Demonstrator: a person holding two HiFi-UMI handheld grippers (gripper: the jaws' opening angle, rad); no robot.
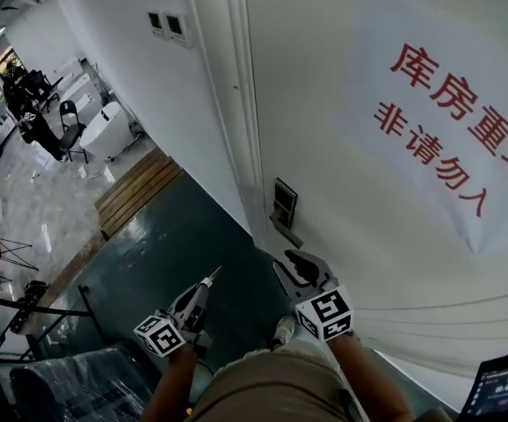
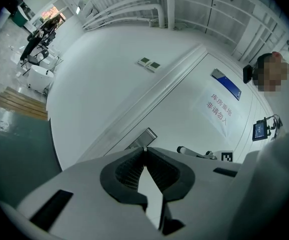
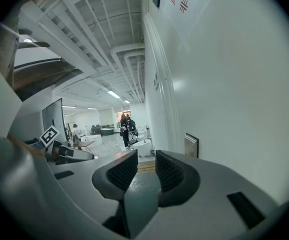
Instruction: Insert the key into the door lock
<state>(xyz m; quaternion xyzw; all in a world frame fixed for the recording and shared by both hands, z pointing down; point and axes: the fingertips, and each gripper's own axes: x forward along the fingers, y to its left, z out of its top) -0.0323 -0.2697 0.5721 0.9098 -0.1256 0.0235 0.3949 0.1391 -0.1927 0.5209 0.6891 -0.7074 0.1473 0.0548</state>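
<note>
Here, two grippers are held up before one white door (image 1: pixel 368 236), each carrying one cube with square markers, so two cubes in all. The left gripper (image 1: pixel 206 286) is clenched: its two jaws meet at the tip and pinch one key (image 1: pixel 215 272), of which only a thin metal end pokes out beyond the pads. The right gripper (image 1: pixel 300 260) is released, its two ribbed pads standing apart with nothing between them.

The single door lock (image 1: pixel 284 202) is a dark upright plate on the door's left edge, just beside the door frame, with what looks like one lever handle at its lower end. In the head view the key sits below and to the left of the lock, apart from it and not touching the door. The right gripper hangs just under the lock, also clear of it. The left gripper's own view looks along its shut jaws towards that plate.

One pale poster (image 1: pixel 439 121) hangs on the door to the right of the lock and bears two lines of red characters. On the wall left of the frame sit two small switch panels (image 1: pixel 166 25), side by side. One lit screen (image 1: pixel 500 385) shows at the lower right corner of the head view. The floor below is dark and glossy, with one strip of wooden boards (image 1: pixel 135 192) beyond it.
</note>
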